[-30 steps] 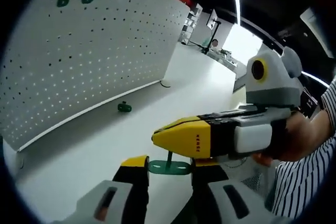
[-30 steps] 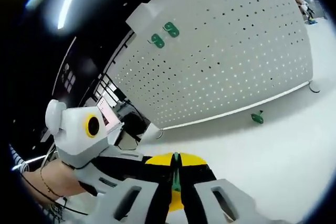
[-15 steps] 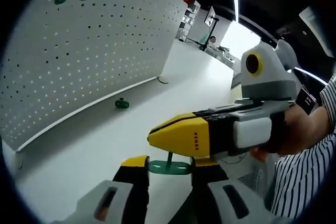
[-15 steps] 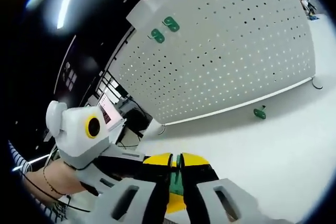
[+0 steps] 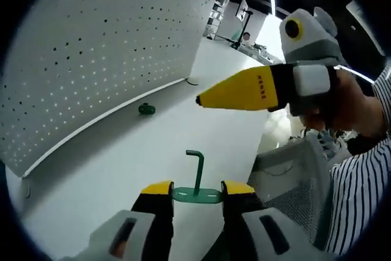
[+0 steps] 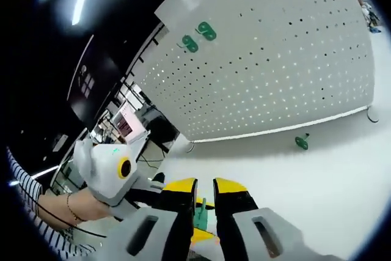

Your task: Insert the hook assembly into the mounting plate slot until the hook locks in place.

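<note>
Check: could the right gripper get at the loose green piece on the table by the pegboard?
Probably yes: the right gripper holds nothing, and bare table lies between it and the green piece.

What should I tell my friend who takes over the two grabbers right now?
Left gripper: shut on the green hook assembly, its bent stem pointing away from the camera.
Right gripper: holds nothing, lifted clear above the hook; jaws a little apart in its own view.
White pegboard stands ahead with two green mounting plates near its top. Another green hook lies on the table near the board.
Done: hook picked up. Left: carry it to a plate, push in until it locks.
</note>
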Action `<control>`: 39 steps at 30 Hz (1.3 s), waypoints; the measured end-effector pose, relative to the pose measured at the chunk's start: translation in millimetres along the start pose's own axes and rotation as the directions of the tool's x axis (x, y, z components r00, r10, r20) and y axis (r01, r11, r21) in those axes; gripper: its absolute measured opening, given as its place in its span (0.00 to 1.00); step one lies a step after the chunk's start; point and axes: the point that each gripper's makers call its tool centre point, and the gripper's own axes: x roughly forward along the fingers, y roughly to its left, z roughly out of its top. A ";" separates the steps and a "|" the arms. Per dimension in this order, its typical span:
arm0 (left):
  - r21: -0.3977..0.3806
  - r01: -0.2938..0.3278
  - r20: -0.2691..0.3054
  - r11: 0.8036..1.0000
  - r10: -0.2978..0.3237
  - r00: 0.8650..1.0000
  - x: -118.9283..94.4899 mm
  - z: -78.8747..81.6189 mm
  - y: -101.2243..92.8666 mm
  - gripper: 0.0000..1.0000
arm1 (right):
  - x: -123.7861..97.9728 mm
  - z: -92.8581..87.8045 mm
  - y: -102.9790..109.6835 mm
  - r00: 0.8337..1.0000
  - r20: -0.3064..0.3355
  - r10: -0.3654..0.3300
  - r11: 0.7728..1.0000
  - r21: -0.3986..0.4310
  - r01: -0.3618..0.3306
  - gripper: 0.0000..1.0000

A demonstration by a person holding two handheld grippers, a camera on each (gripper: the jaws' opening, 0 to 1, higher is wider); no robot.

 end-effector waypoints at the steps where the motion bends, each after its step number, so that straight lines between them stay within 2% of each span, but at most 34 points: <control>1: 0.023 0.002 0.003 1.000 -0.002 1.000 -1.0 -0.8 0.4 0.30 | 0.8 -4.1 0.1 0.999 -0.042 0.013 1.000 0.004 -0.013 0.08; 2: 0.040 0.005 0.001 0.999 -0.005 1.000 -1.9 -1.5 0.2 0.30 | 2.8 -11.7 2.3 0.993 -0.107 0.053 0.998 0.047 -0.048 0.08; 4: 0.077 0.010 0.003 0.997 -0.011 1.000 -3.0 -2.1 -0.8 0.30 | 4.9 -25.7 6.0 0.970 -0.214 0.113 0.988 0.124 -0.087 0.08; 6: 0.044 0.051 0.023 0.998 -0.052 0.998 -3.4 -0.7 -6.5 0.30 | 6.6 -32.9 8.5 0.953 -0.268 0.141 0.983 0.150 -0.103 0.08; 7: 0.048 0.043 0.015 0.998 -0.044 0.999 -3.3 -2.3 -4.7 0.30 | 6.8 -33.6 8.1 0.951 -0.276 0.136 0.986 0.132 -0.103 0.08; 8: 0.066 0.038 0.009 0.997 -0.039 0.999 -3.4 -3.7 -4.2 0.30 | 9.9 -30.4 7.9 0.958 -0.267 0.110 0.993 0.071 -0.095 0.08; 9: 0.088 0.032 0.001 0.996 -0.032 0.999 -3.7 -5.3 -3.6 0.30 | 10.2 -30.8 8.6 0.956 -0.272 0.108 0.994 0.059 -0.095 0.08; 11: 0.133 0.030 0.004 0.991 -0.031 1.000 -3.9 -5.5 -5.4 0.30 | 10.1 -40.2 14.8 0.932 -0.339 0.127 0.992 0.050 -0.117 0.08; 15: 0.174 0.049 -0.005 0.983 -0.049 0.999 -2.7 -7.0 -11.9 0.30 | 16.2 -50.3 16.1 0.913 -0.387 0.128 0.992 0.049 -0.118 0.09; 16: 0.190 0.059 -0.006 0.980 -0.059 0.998 -2.3 -7.0 -14.5 0.30 | 15.3 -54.8 17.3 0.900 -0.413 0.138 0.990 0.064 -0.123 0.09; 19: 0.217 0.075 -0.006 0.973 -0.075 0.997 -1.8 -6.6 -19.9 0.30 | 15.8 -62.6 20.3 0.881 -0.445 0.162 0.986 0.114 -0.123 0.09; 21: 0.277 0.063 0.004 0.959 -0.067 0.998 -2.7 -3.7 -22.4 0.30 | 16.7 -63.9 20.4 0.882 -0.446 0.154 0.987 0.112 -0.116 0.09; 24: 0.264 0.067 -0.004 0.962 -0.069 0.998 -1.9 -5.0 -24.2 0.30 | 14.9 -69.8 21.1 0.869 -0.470 0.158 0.986 0.117 -0.116 0.09; 29: 0.316 0.077 -0.022 0.945 -0.074 0.997 -0.3 -8.1 -29.5 0.30 | 12.4 -77.0 20.4 0.855 -0.498 0.148 0.988 0.105 -0.110 0.06; 32: 0.319 0.083 0.001 0.944 -0.088 0.996 -0.7 -3.8 -32.1 0.30 | 11.0 -80.3 21.6 0.844 -0.514 0.154 0.987 0.113 -0.112 0.05; 39: 0.341 0.095 -0.010 0.935 -0.098 0.995 0.4 -6.2 -35.1 0.30 | 9.6 -88.2 21.7 0.824 -0.542 0.165 0.985 0.133 -0.110 0.03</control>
